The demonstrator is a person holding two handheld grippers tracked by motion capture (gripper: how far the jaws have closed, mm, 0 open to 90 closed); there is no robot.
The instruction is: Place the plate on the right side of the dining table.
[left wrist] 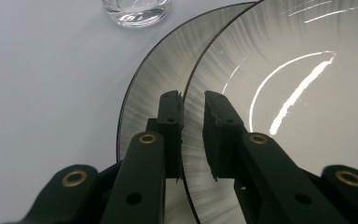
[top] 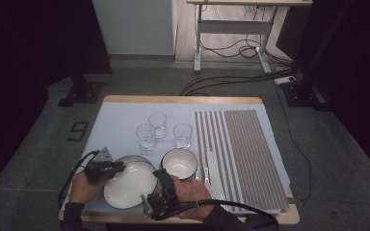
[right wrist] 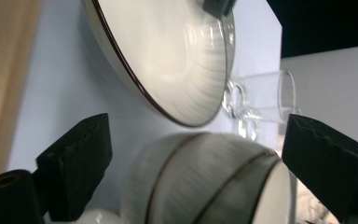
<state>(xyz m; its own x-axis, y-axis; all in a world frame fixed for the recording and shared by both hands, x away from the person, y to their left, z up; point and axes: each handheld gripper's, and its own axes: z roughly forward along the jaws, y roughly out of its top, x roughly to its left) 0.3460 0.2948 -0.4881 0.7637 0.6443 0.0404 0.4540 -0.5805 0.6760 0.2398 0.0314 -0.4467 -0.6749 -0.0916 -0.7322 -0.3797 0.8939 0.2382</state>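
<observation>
Plates sit stacked at the near left of the bench (top: 125,108): I have my left gripper (top: 119,166) clamped on the rim of the upper plate (top: 130,183), one jaw under its edge and one on top, and that plate looks tipped up over the lower plate (left wrist: 154,79), whose ribbed rim shows beside it in the left gripper view. My right gripper (top: 162,174) has its jaws spread wide apart, nothing pressed between them, just short of the near side of the white bowl (top: 179,163); in the right gripper view the bowl's ribbed wall with its dark bands lies between the two black pads without touching either. That bowl stands just right of the plates and beside the left edge of the striped mat (top: 241,154). Three clear glasses (top: 158,124) stand grouped behind the plates and bowl, near the middle of the bench.
</observation>
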